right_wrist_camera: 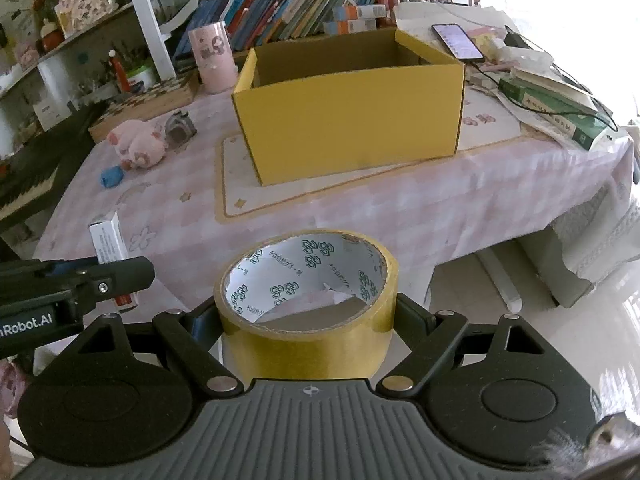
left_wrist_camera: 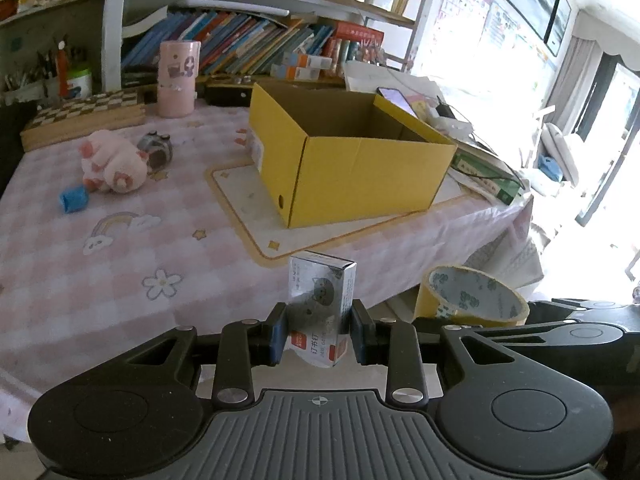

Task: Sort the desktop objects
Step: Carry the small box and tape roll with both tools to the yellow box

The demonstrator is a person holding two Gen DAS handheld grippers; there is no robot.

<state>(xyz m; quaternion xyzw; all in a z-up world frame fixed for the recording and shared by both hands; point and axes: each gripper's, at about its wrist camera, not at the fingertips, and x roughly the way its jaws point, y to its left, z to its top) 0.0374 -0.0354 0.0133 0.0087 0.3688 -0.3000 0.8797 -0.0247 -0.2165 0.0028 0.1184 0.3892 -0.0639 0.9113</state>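
My left gripper [left_wrist_camera: 319, 330] is shut on a small staples box [left_wrist_camera: 322, 300], held upright above the table's near edge. The same box [right_wrist_camera: 108, 242] shows at the left of the right wrist view, with the left gripper [right_wrist_camera: 72, 280] around it. A wide roll of yellow tape [right_wrist_camera: 307, 312] fills my right gripper [right_wrist_camera: 307, 326], whose pads press on its two sides. That roll [left_wrist_camera: 472, 296] also appears to the right in the left wrist view. An open yellow cardboard box [left_wrist_camera: 348, 160] [right_wrist_camera: 348, 108] stands empty on a mat in the middle of the table, beyond both grippers.
On the pink checked tablecloth [left_wrist_camera: 120, 280] lie a pink plush pig [left_wrist_camera: 112, 162], a small grey camera toy [left_wrist_camera: 157, 150] and a blue cap [left_wrist_camera: 73, 199]. A pink cylinder [left_wrist_camera: 178, 78], a chessboard box [left_wrist_camera: 84, 114] and book shelves stand behind. Books and a phone [right_wrist_camera: 458, 42] crowd the right side.
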